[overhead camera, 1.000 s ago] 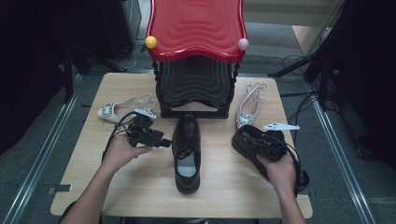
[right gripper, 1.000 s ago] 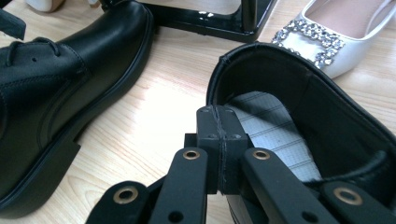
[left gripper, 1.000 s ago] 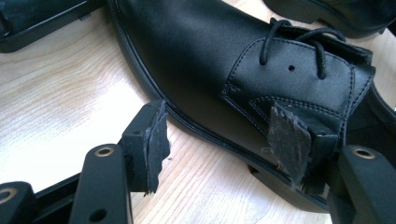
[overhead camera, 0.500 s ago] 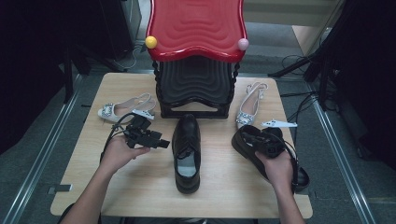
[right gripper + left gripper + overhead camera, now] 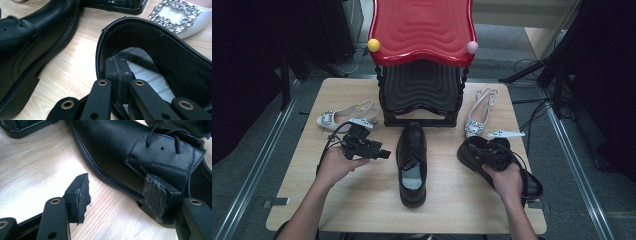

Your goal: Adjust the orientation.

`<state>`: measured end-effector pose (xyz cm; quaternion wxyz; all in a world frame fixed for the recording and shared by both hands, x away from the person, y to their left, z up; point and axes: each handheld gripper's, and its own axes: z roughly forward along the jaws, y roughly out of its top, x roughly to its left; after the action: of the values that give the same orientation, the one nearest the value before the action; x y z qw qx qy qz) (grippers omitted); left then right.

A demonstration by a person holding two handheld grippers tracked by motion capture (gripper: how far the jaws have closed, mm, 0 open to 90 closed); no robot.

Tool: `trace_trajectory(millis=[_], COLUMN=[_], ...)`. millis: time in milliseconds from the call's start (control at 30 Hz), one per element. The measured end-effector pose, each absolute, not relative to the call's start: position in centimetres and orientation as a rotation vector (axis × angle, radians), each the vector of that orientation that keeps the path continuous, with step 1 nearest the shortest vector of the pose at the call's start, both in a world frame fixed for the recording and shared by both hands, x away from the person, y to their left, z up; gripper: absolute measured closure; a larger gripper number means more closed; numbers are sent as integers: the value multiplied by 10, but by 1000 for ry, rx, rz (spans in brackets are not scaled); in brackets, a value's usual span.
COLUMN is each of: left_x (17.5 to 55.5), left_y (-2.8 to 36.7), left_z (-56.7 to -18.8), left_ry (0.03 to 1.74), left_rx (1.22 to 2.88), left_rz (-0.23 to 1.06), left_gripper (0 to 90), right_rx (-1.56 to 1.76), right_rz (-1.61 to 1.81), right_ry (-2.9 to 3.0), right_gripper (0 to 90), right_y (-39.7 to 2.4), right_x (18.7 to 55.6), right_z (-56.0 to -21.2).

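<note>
The right tool (image 5: 117,75) has its two jaws pressed tight together, with nothing between them. Its tip sits inside the opening of the right black shoe (image 5: 160,55), just above the grey striped lining. It is not gripping the shoe wall. In the high view this right tool (image 5: 493,156) is over the same shoe (image 5: 472,152), which lies slanted at the right of the surface (image 5: 362,200).

The left tool (image 5: 117,195) is wide open and holds nothing. Bare wood shows between its jaws. One jaw is right at the side of the middle black shoe (image 5: 125,147), near the sole edge; the other is apart from it. In the high view the left tool (image 5: 379,153) points at the middle shoe (image 5: 412,155) from the left.

Both shoes are shiny black leather with laces. A white sparkly shoe (image 5: 180,15) lies just behind the right one.
</note>
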<state>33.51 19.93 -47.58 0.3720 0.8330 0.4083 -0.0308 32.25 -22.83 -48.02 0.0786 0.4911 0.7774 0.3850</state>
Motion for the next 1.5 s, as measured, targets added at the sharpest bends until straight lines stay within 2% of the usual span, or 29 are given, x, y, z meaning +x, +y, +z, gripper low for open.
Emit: trace_trajectory(millis=[567,1500], left_x=[338,350], left_y=[200,190], left_z=[-474,-471], left_ry=[1036,1002], left_rx=[2128,2127], left_rz=[-72,-77], left_gripper=[380,380], right_rx=[1366,1236], right_rz=[1181,1215], right_ry=[2467,2623], right_gripper=[900,900], right_y=[-203,-186], right_x=[302,266], right_z=[-481,-481])
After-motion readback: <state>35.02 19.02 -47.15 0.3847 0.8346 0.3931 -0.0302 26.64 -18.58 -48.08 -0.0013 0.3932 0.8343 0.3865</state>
